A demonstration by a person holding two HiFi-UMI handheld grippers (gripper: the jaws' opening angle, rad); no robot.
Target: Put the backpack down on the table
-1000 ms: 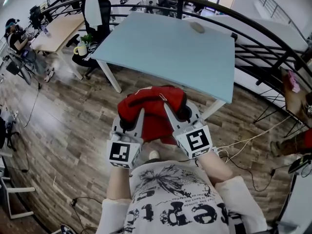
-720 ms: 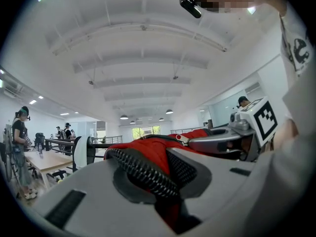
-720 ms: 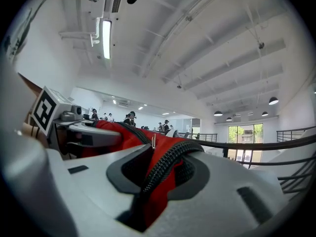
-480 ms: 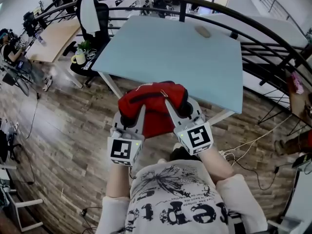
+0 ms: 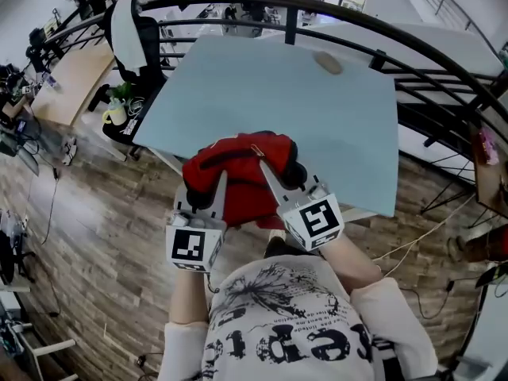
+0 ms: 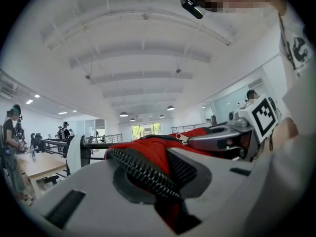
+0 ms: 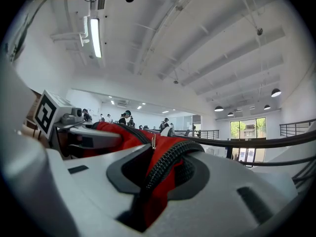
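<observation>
A red backpack (image 5: 238,161) with black zips hangs between my two grippers, over the near edge of the pale blue table (image 5: 270,86). My left gripper (image 5: 202,190) is shut on the backpack's left side; its jaws pinch red fabric and a black zip (image 6: 143,174) in the left gripper view. On the pack's right side my right gripper (image 5: 288,177) is shut too, clamping a zipped red fold (image 7: 165,164). Each gripper view shows the other gripper across the pack: the right one (image 6: 232,139), the left one (image 7: 84,137). The backpack's underside is hidden.
A small brownish object (image 5: 328,62) lies at the table's far right. A black curved railing (image 5: 381,46) runs behind and to the right. An office chair with a white garment (image 5: 131,30) and a wooden desk (image 5: 67,82) stand at left. Cables (image 5: 421,236) cross the wooden floor.
Both grippers and the backpack have moved forward together towards the table. The pack was over the floor short of the table's edge and now overlaps its near edge. Both grips are unchanged.
</observation>
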